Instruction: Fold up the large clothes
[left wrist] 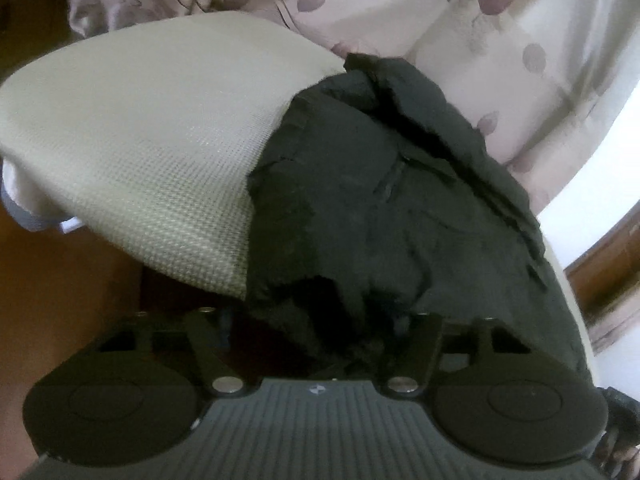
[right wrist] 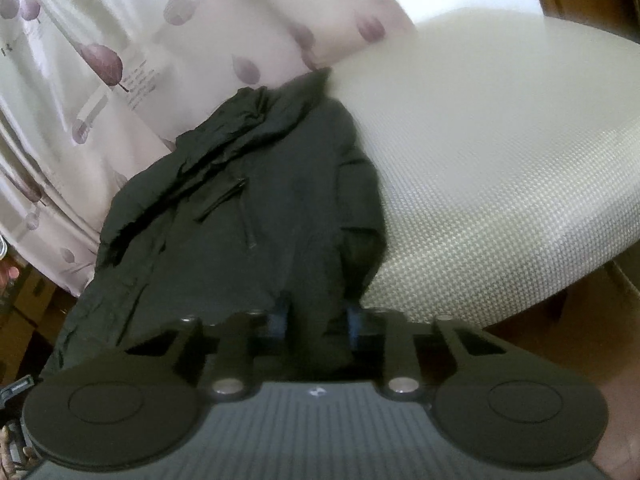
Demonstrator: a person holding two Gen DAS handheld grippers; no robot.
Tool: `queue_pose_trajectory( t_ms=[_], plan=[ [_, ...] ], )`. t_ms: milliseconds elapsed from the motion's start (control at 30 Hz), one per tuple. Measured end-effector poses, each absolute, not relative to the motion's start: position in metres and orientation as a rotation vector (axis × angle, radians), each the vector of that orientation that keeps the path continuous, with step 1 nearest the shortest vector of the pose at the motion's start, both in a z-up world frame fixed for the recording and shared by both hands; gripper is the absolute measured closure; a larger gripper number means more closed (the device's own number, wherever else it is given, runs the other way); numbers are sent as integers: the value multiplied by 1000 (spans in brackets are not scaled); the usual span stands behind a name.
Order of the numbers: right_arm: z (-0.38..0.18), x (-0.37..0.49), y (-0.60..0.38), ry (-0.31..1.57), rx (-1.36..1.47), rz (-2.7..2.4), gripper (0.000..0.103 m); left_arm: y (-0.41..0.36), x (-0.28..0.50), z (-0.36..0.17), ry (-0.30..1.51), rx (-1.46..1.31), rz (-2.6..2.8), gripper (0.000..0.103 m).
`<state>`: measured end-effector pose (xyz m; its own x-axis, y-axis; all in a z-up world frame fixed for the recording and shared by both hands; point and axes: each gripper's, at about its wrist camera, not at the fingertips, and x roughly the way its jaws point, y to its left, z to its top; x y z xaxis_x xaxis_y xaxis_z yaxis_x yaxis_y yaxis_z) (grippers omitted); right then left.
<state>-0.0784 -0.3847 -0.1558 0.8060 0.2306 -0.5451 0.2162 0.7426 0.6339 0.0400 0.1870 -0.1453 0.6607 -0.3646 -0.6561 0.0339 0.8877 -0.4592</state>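
Crumpled black fabric jacket [right wrist: 256, 216] is clamped by right gripper [right wrist: 316, 320]; left gripper [left wrist: 320, 320] jaw state cannot be told, bunched in cloth on woven cream cushion [left wrist: 152, 152].

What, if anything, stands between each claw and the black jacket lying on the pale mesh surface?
Nothing visible stands in the way. The black jacket lies on the pale mesh surface, and its near edge is bunched right at the left claw and between the blue-tipped fingers of the right claw. No other object lies between them.
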Motion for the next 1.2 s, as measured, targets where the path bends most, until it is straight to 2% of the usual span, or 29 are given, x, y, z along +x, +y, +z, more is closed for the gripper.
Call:
queue_pose_trajectory(
  t_ms=[133, 233, 300, 467, 667, 733, 767, 800, 867, 1000, 1067, 1100, 1133, 1200],
  plan=[
    [-157, -82, -386, 641, 770, 11, 86, 182, 36, -139, 811, -409, -224, 51],
    [-159, -86, -390, 640, 800, 1, 83, 181, 27, -135, 803, -386, -211, 52],
    [-159, -88, -391, 652, 802, -21, 77, 178, 22, -131, 797, -357, -200, 52],
    [-156, -85, -389, 669, 784, -21, 77, 164, 18, -116, 779, -276, -171, 51],
    [-146, -89, -386, 634, 755, 5, 90, 136, -4, -99, 667, -82, -122, 50],
    [-145, -90, -387, 630, 754, 5, 90, 132, -5, -97, 667, -46, -73, 46],
    [-143, -91, -386, 623, 752, 9, 90, 134, -4, -98, 672, -63, -87, 41],
    [-142, -92, -386, 618, 752, 12, 90, 137, -3, -101, 670, -87, -106, 31],
    [-144, -91, -387, 622, 754, 18, 90, 142, 6, -107, 687, -115, -94, 24],
    [-150, -89, -392, 629, 789, 22, 88, 147, 21, -111, 684, -168, -127, 22],
    [-151, -88, -392, 629, 797, 27, 88, 146, 29, -112, 694, -189, -168, 25],
    [-153, -86, -393, 635, 808, 32, 88, 144, 34, -114, 709, -204, -188, 36],
    [-155, -84, -394, 648, 822, 34, 87, 142, 39, -116, 729, -216, -196, 56],
    [-160, -80, -395, 666, 848, 23, 86, 140, 45, -120, 758, -222, -192, 78]
  ],
)
